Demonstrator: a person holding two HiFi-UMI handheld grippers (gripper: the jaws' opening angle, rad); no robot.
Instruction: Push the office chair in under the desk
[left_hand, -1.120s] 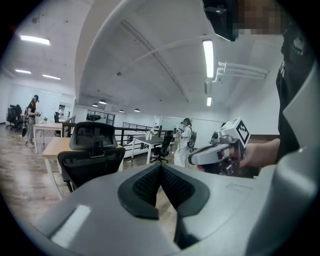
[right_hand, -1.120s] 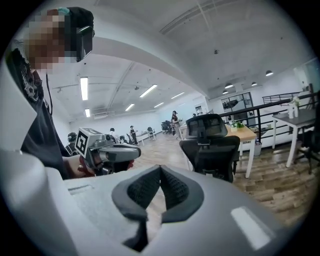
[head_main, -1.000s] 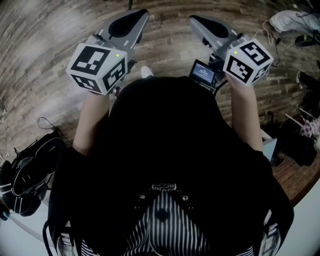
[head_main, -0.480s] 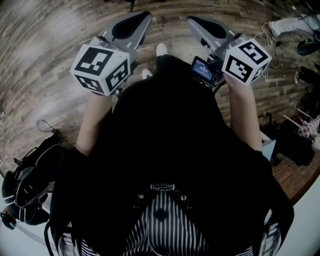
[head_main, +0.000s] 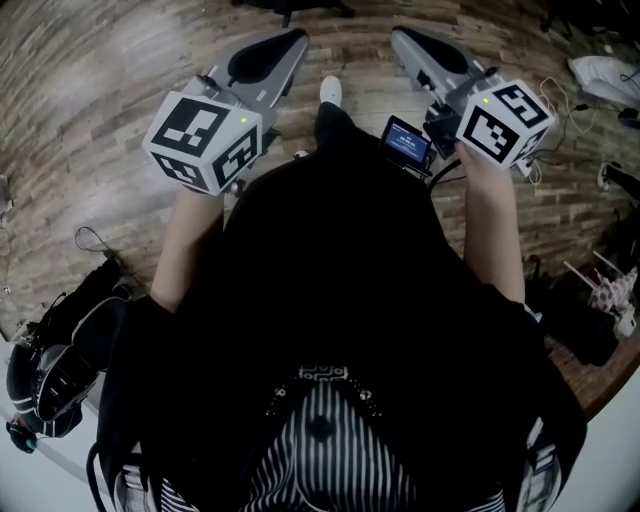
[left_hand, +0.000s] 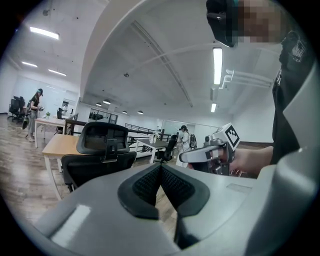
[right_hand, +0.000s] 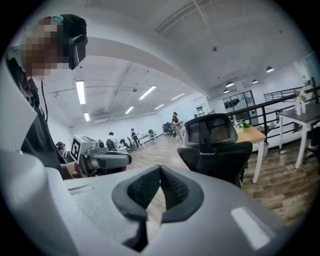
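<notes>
Both claws are clenched with nothing in them: on the left gripper (left_hand: 161, 172) the dark pads meet in a closed seam, and the right gripper (right_hand: 161, 176) shows the same. In the head view they point forward and slightly toward each other over the floor, well apart from anything. The office chair (left_hand: 102, 147) stands ahead of the left claw and off to its left. From the right claw the same chair (right_hand: 216, 146) lies ahead and to its right. So I judge it sits out in front, roughly between the two lines of aim, with neither hand clearly the nearer. It is upright, with the headrest bracket and the rear of the backrest turned toward me and its broad face lying across my approach. That suits a flat push with both closed claws against the back. The desk (left_hand: 59, 144) with its pale wooden top sits just beyond the chair, on the far side from the claws, so the push would run straight away from me. I cannot tell how much of the seat is already under it. Under the claws is wood-plank flooring (head_main: 100, 60), which the castors should roll on easily. A black bag (head_main: 60, 350) lies behind and to the left of the left claw. The room is a large open office with other desks and people far off.
</notes>
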